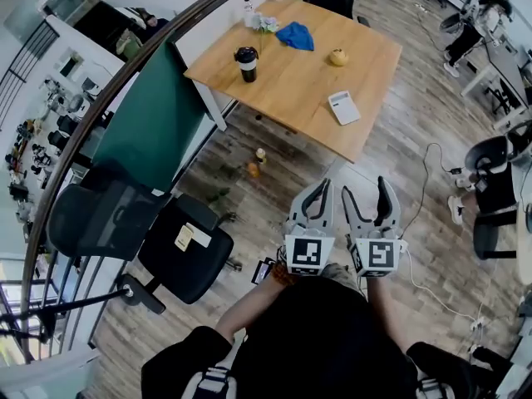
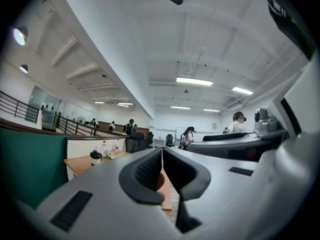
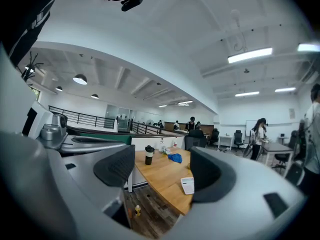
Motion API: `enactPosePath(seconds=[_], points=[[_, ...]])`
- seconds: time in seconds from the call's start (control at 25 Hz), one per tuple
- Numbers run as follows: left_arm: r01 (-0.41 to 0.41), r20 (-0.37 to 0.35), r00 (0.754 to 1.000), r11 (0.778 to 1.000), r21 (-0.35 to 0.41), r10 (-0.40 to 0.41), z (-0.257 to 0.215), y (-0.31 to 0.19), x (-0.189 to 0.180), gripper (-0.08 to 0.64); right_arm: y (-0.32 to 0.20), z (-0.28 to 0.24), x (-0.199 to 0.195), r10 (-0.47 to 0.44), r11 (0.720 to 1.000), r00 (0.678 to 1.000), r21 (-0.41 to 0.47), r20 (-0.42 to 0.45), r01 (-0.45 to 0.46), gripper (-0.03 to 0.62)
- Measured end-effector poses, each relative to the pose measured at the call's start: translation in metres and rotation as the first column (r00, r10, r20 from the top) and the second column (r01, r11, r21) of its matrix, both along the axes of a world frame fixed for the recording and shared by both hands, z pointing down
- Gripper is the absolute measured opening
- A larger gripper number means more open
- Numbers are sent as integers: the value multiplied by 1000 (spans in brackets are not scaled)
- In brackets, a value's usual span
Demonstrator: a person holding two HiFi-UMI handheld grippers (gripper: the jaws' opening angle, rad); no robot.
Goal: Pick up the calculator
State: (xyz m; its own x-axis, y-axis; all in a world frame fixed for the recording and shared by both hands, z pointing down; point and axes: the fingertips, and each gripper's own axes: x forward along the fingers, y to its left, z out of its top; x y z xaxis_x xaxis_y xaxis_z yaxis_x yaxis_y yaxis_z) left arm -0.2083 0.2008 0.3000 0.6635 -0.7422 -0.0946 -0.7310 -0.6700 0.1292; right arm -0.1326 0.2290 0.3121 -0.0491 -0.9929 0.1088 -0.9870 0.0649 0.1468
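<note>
A white calculator [image 1: 343, 106] lies near the front right edge of the wooden table [image 1: 283, 81]; in the right gripper view the calculator [image 3: 187, 185] shows between the jaws, far off. My right gripper [image 1: 366, 199] stands open over the floor, well short of the table, with nothing between its fingers. My left gripper [image 1: 316, 199] is beside it, shut and empty; its pads [image 2: 150, 170] meet in the left gripper view. Both grippers point level toward the table.
On the table stand a dark cup [image 1: 247, 64], a blue cloth [image 1: 295, 35], a yellow fruit [image 1: 338, 56] and small bottles [image 1: 249, 11]. Small bottles [image 1: 259, 156] sit on the floor under the table edge. A black office chair [image 1: 158, 231] stands left; a green partition [image 1: 154, 115] runs along the table.
</note>
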Motion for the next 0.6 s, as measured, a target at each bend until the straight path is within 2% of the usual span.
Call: enactPosePath(seconds=[0.16,0.32,0.6], points=[[4,6,1000,1000,8,-4,0,-6,-7,28,-7,4,-4,11,1000,1000,-10,2,-11,348],[22,18,1000,1000,-8,-22,7,-16,-9,28,-15,11,1,0,1000,999,-23,49,1,351],[46,45,998,999,-11,-45,9,-31,6,28,-36,10,15,-29,999,997,-29,71,31,354]])
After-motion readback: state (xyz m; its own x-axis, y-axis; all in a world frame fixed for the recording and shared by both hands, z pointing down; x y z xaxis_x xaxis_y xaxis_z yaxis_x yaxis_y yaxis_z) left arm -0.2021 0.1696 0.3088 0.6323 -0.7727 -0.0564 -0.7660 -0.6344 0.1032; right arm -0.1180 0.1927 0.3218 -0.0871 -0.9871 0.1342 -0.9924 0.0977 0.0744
